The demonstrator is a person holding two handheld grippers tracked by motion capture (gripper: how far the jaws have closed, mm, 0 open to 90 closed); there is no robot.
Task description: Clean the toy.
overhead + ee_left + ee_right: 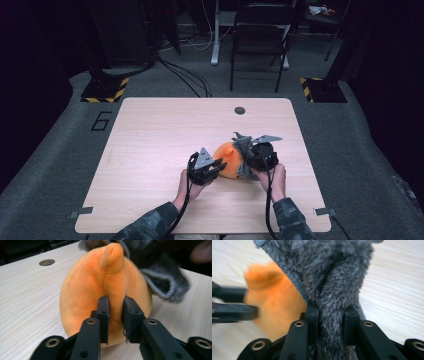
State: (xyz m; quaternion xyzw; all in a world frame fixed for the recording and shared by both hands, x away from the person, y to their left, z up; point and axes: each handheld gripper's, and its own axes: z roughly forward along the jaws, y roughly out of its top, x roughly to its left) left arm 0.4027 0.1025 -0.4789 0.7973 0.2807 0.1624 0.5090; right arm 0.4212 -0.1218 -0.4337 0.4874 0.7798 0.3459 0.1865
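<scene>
An orange plush toy (229, 159) with a small nub on top sits on the wooden table (150, 135), right of the middle. My left gripper (216, 165) is shut on a fold of the orange plush (110, 287) from its left side. A grey fuzzy cloth (243, 150) drapes over the plush's right side. My right gripper (248, 159) is shut on a bunched fold of the grey cloth (337, 290), with the orange plush (274, 300) beside it and the left gripper's jaws blurred at the frame's left.
A round cable hole (239, 110) lies in the table's far side, also seen as the hole (47, 262). Beyond the table stand a black folding chair (261, 35), a desk leg (216, 35) and floor cables. Two hands in camouflage sleeves enter from the near edge.
</scene>
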